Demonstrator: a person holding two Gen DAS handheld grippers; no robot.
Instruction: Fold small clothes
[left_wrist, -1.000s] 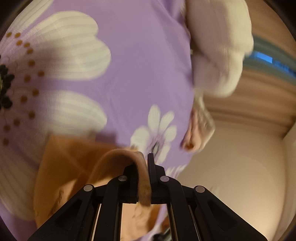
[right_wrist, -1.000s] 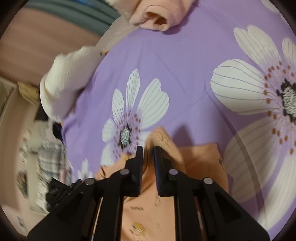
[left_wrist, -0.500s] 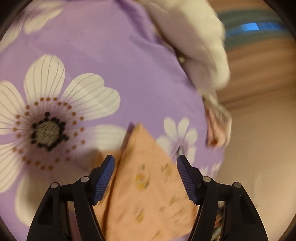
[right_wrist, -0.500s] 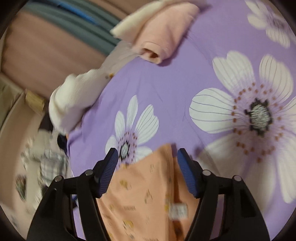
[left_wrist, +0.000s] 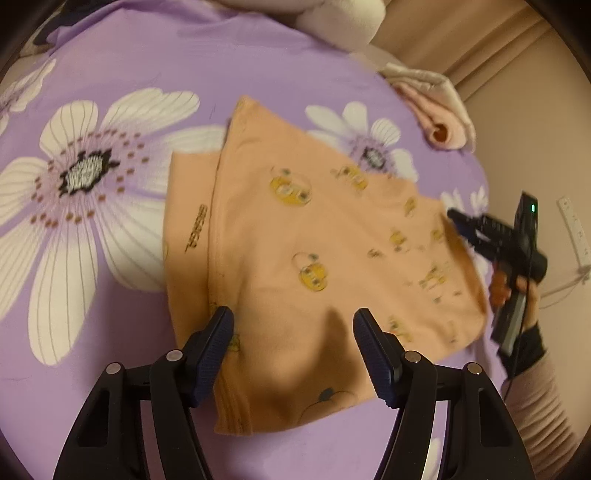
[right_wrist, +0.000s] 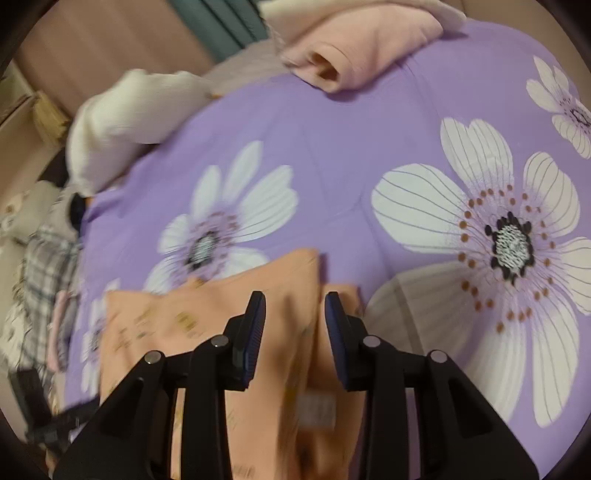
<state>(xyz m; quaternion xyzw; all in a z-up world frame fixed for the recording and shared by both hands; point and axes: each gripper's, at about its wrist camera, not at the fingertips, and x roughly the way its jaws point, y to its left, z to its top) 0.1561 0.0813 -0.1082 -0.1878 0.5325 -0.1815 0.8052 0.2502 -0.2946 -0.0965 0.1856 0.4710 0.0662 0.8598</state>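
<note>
Evidently, within 1 second both the left gripper and the right gripper had let go, jaws now spread, leaving the peach garment folded flat on the purple bed cover, so another fold could follow.

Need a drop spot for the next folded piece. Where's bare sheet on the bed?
Free: sheet between the big flower and the orange garment's far edge; also beyond it, short of the pink roll. Crowded: far edge, with pink roll and white bundle.
</note>
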